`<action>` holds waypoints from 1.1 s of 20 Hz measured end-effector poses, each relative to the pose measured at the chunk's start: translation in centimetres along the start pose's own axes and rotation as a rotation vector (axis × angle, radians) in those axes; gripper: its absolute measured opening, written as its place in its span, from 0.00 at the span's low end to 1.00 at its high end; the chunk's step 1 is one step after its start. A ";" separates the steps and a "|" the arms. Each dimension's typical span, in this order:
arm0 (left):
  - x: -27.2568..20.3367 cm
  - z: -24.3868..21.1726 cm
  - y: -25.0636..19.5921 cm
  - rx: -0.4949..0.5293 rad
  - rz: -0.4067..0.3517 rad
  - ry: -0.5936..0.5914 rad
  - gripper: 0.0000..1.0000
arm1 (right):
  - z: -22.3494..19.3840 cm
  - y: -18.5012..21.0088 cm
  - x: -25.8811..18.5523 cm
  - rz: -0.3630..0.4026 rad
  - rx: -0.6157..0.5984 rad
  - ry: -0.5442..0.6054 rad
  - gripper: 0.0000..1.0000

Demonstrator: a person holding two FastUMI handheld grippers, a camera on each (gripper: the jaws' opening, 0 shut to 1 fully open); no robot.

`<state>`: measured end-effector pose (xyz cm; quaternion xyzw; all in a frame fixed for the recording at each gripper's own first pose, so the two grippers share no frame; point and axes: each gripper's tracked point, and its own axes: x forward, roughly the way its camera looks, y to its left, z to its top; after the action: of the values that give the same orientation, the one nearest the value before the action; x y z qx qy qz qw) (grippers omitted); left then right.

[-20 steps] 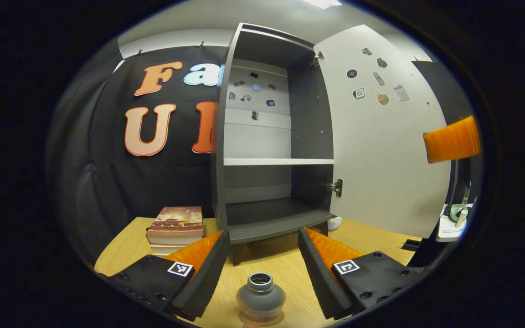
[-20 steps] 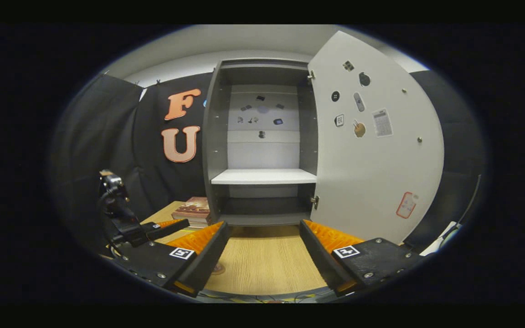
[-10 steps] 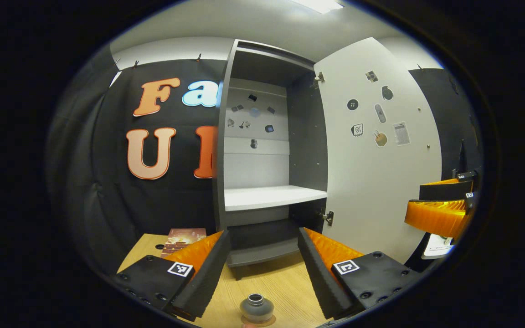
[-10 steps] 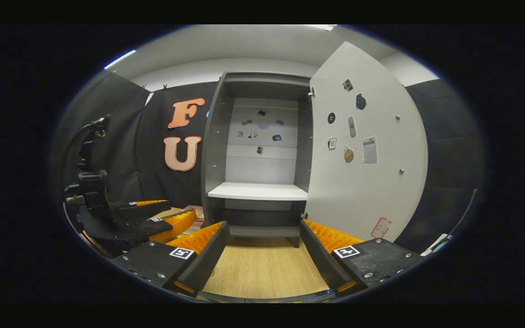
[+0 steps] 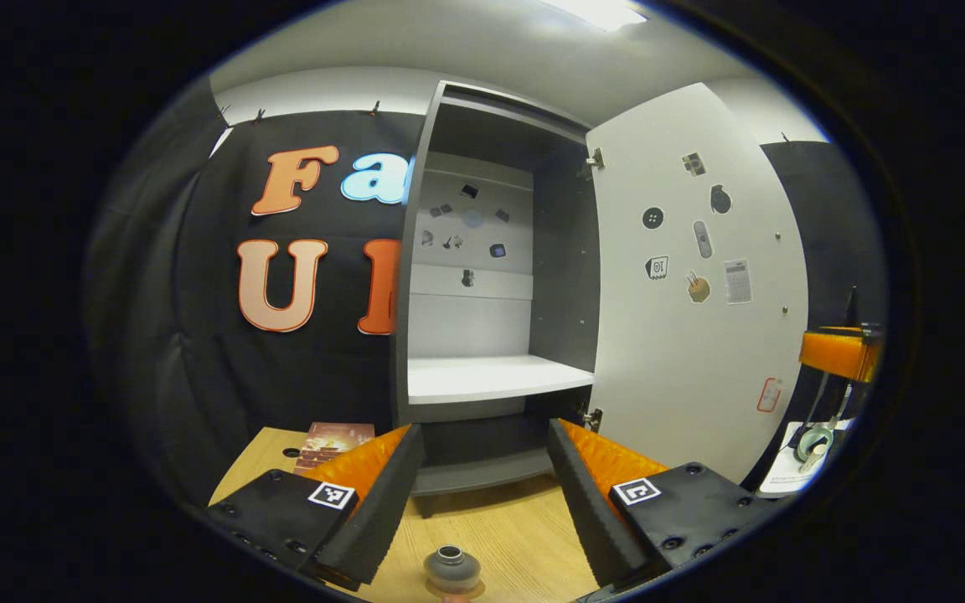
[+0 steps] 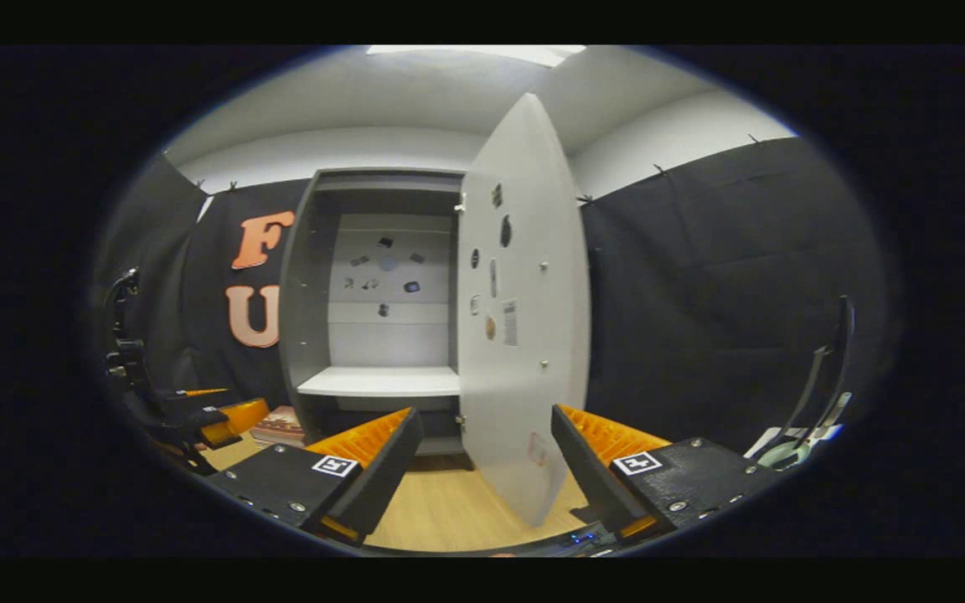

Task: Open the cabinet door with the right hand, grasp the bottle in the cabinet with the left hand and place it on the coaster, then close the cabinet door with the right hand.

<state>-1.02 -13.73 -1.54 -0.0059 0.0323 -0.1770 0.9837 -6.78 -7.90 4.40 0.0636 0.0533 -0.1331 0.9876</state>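
The grey bottle (image 5: 451, 569) stands upright on a round coaster (image 5: 449, 593) on the wooden table (image 5: 508, 536), below and between my left gripper's (image 5: 482, 502) open fingers, which do not touch it. The grey cabinet (image 5: 482, 285) stands open behind it, its shelves bare, its white door (image 5: 692, 301) swung out to the right. In the right gripper view the door (image 6: 524, 335) is seen nearly edge-on, its lower part between the open fingers of my right gripper (image 6: 482, 477) but farther off. The right gripper (image 5: 841, 352) shows far right, the left gripper (image 6: 198, 414) far left.
A book (image 5: 333, 440) lies on the table left of the cabinet. A white tray with a tape roll (image 5: 809, 440) sits at the far right, past the door. Black cloth walls close the booth on the left and right.
The left gripper has drawn back from the bottle, which now looks smaller and lower. The right gripper has swung to the right, so the door now shows nearly edge-on before it.
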 end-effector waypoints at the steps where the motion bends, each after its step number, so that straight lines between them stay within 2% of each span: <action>1: 0.1 0.1 0.2 -0.002 0.010 0.001 0.96 | 0.5 -2.0 -0.1 -0.044 -0.004 -0.007 0.95; 3: 0.3 0.3 0.4 0.005 0.027 -0.004 0.96 | 1.3 -5.9 -0.5 -0.124 -0.014 -0.022 0.95; 7: 0.7 0.8 0.1 0.016 0.046 -0.010 0.95 | 1.3 -11.0 0.3 -0.192 -0.007 -0.023 0.95; 12: 0.4 1.7 0.2 0.001 0.071 -0.012 0.95 | 0.3 -9.8 4.0 -0.112 -0.066 0.002 0.92; 14: 0.3 1.9 1.1 0.000 0.092 -0.013 0.95 | 0.7 -9.2 4.3 -0.094 -0.122 -0.009 0.95; 18: 0.4 1.6 3.1 -0.010 0.120 -0.016 0.95 | 1.3 -8.2 4.2 -0.074 -0.221 -0.011 0.88; 22: 1.3 1.4 4.5 -0.025 0.108 -0.019 0.95 | 0.8 -7.2 4.0 -0.065 -0.135 0.012 0.84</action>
<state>1.86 -9.97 -0.31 -0.0183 0.0255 -0.1231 0.9919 -4.77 -15.90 3.92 -0.0043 0.0701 -0.1610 0.9845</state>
